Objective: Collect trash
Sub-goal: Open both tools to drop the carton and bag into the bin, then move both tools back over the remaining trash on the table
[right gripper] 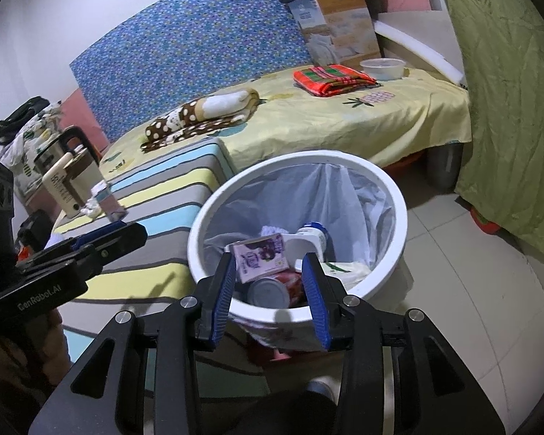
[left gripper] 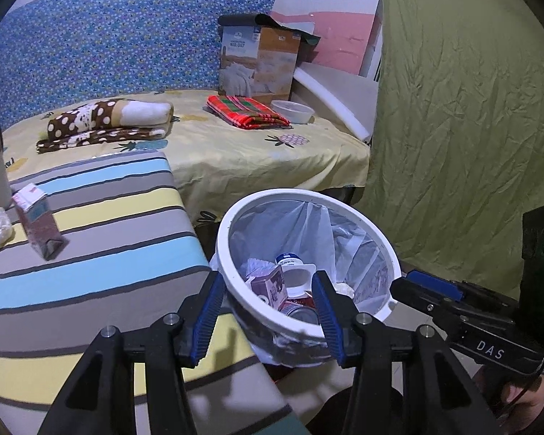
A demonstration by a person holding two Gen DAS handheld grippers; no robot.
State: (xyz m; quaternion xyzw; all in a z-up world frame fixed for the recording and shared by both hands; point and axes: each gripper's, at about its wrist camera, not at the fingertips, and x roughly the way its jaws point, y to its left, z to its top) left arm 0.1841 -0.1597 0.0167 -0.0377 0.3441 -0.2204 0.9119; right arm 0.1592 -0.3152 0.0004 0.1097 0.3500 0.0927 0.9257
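Two grippers: both unclenched, holding nothing
Carton [left gripper: 38, 226]: upright on striped cover, label unreadable
Left gripper [left gripper: 268, 311]: marked "GenRobot.AI"
Bin [left gripper: 382, 243]: carton, can, bottle inside
Box [left gripper: 257, 61]: reads "WOOL QUILT"
Right gripper [right gripper: 270, 299]: marked "DAS"

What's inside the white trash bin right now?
Inside the white bin, on its plastic liner: a purple carton, a red can, a white bottle with a blue cap and some crumpled paper. Anything beneath that pile is covered.
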